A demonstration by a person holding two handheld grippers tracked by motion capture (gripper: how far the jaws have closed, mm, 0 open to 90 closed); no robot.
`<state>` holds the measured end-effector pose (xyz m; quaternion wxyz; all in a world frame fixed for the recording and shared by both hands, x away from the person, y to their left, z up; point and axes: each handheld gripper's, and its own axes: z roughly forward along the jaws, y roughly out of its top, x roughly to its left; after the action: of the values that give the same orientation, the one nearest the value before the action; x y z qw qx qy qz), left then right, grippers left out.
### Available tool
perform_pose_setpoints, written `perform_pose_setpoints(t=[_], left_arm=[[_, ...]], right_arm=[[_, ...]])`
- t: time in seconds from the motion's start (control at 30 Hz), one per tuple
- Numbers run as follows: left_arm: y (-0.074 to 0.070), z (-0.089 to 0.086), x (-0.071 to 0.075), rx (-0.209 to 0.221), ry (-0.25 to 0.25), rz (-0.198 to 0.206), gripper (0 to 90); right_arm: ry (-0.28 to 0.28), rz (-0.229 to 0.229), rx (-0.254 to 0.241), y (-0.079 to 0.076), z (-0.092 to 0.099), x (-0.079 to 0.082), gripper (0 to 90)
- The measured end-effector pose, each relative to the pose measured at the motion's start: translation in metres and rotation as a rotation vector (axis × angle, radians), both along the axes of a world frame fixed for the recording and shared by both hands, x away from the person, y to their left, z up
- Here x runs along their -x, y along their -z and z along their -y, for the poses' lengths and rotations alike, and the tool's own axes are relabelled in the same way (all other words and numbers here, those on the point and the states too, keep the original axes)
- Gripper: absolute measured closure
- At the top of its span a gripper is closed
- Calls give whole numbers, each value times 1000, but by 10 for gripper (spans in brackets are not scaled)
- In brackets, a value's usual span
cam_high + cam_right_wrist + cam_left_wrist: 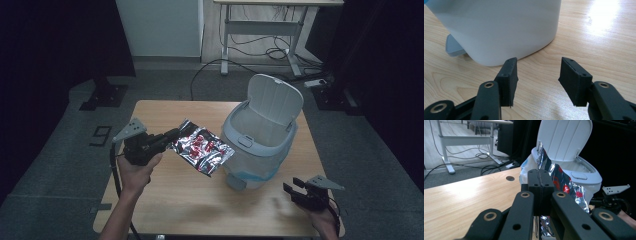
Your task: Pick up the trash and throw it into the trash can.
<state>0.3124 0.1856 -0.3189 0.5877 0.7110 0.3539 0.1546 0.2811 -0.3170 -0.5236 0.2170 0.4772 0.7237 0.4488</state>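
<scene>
My left gripper (172,137) is clenched on 1 edge of a crinkled foil packet (202,147), holding it in the air just beside the open-lidded white bin (260,140) on the wooden table (165,195). My right gripper (537,77) rests low near the bin's base, jaws spread with nothing between them. I think the risk is the packet's loose far end: it could catch the rim or the blue liner, fold back, and slide out onto the table.
</scene>
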Motion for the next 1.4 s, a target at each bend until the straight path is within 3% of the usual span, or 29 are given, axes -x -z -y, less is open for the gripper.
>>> perform_pose_setpoints(t=[0.77, 1.4], left_arm=[[-27, 18, -12, 11, 29, 11, 900], [-36, 34, -25, 10, 41, 14, 900]], right_arm=[[3, -3, -1, 0, 2, 0, 476], [4, -7, 1, 2, 3, 0, 476]])
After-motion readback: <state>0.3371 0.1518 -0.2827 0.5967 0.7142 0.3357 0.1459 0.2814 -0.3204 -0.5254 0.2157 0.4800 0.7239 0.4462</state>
